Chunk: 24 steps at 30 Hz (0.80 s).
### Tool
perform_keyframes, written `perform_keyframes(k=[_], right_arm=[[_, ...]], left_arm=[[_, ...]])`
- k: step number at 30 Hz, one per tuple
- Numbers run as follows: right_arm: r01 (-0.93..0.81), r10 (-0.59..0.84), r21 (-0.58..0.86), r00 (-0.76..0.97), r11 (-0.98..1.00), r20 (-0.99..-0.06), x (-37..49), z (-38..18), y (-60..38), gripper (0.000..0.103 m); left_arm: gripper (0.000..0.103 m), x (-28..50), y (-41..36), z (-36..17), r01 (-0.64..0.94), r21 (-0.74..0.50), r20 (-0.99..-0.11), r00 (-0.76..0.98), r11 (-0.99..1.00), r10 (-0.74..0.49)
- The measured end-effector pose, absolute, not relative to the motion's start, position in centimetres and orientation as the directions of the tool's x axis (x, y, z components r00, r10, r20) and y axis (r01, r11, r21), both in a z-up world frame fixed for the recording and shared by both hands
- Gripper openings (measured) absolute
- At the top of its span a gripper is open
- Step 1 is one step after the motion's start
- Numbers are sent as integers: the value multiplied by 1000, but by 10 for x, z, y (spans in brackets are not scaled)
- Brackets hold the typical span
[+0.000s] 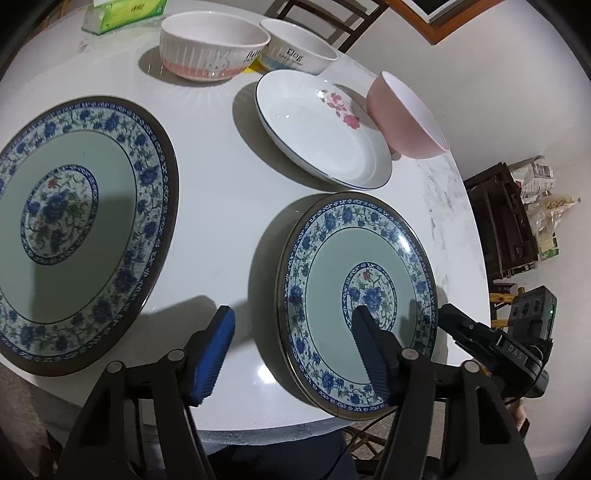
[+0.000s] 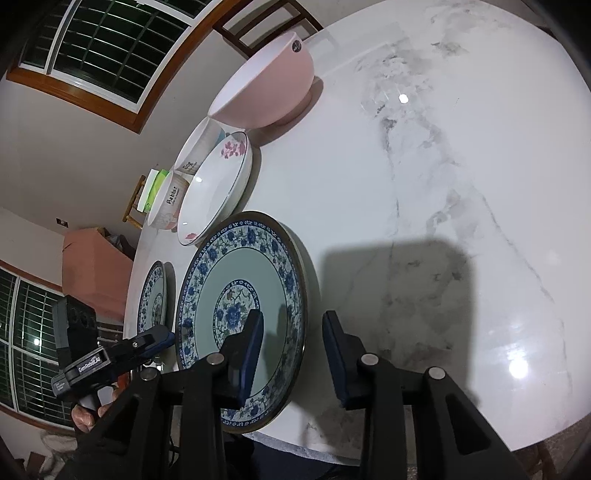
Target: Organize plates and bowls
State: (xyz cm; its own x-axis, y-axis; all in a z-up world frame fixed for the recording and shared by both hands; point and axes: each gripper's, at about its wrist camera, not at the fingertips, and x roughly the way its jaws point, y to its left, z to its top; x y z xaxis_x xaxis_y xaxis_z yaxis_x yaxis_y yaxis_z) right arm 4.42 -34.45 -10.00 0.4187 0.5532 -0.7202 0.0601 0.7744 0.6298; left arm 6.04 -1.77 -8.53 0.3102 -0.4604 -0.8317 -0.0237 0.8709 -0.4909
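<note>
A small blue-flowered plate (image 1: pixel 332 258) (image 2: pixel 236 273) lies near the front edge of the white marble table (image 1: pixel 221 166). My left gripper (image 1: pixel 295 332) (image 2: pixel 162 338) is open astride its left rim, one finger over the plate and one outside. My right gripper (image 2: pixel 293 332) (image 1: pixel 461 325) straddles the opposite rim, and its pads stand clear of the edge. A large matching plate (image 1: pixel 74 229) (image 2: pixel 153 295) lies to the left. Behind are a white plate with pink flowers (image 1: pixel 317 129) (image 2: pixel 218 184) and a pink bowl (image 1: pixel 402 118) (image 2: pixel 269 88).
Two white bowls stand at the back, one with a rabbit print (image 1: pixel 210 48) and one with a blue band (image 1: pixel 295 48). A green tissue pack (image 1: pixel 122 14) is behind them. Bare marble (image 2: pixel 443 184) stretches right of the small plate. A dark wooden stand (image 1: pixel 502 221) is off the table.
</note>
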Motion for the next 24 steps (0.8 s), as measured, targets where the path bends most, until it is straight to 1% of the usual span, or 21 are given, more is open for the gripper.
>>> perform_keyframes(k=[3, 6, 8, 10, 15, 16, 19, 22, 24], right_arm=[[52, 559, 632, 414, 773, -718, 46, -102, -344, 33], [52, 564, 635, 408, 771, -718, 48, -105, -343, 29], [46, 567, 634, 401, 772, -719, 50, -106, -341, 26], [42, 572, 636, 396, 770, -719, 51, -108, -340, 25], [37, 559, 617, 386, 786, -734, 52, -110, -337, 16], [36, 551, 608, 384, 793, -741, 52, -111, -337, 11], [35, 554, 612, 387, 790, -738, 52, -110, -337, 11], [35, 546, 605, 391, 796, -741, 51, -110, -337, 11], [38, 535, 594, 392, 803, -748, 51, -109, -335, 11]], left_arm=[[55, 64, -18, -90, -38, -501, -832, 297, 865, -468], [52, 65, -19, -93, -41, -498, -835, 293, 866, -466], [49, 67, -21, -95, -39, -499, -835, 289, 866, -468], [47, 68, -22, -96, -37, -498, -836, 284, 866, -469], [39, 69, -23, -97, -29, -503, -834, 278, 864, -476], [37, 70, -23, -98, -27, -503, -833, 278, 864, -477], [26, 70, -26, -100, -8, -508, -831, 269, 861, -487], [24, 69, -29, -100, 10, -489, -837, 278, 872, -472], [22, 68, -30, -99, 19, -472, -843, 284, 882, -457]])
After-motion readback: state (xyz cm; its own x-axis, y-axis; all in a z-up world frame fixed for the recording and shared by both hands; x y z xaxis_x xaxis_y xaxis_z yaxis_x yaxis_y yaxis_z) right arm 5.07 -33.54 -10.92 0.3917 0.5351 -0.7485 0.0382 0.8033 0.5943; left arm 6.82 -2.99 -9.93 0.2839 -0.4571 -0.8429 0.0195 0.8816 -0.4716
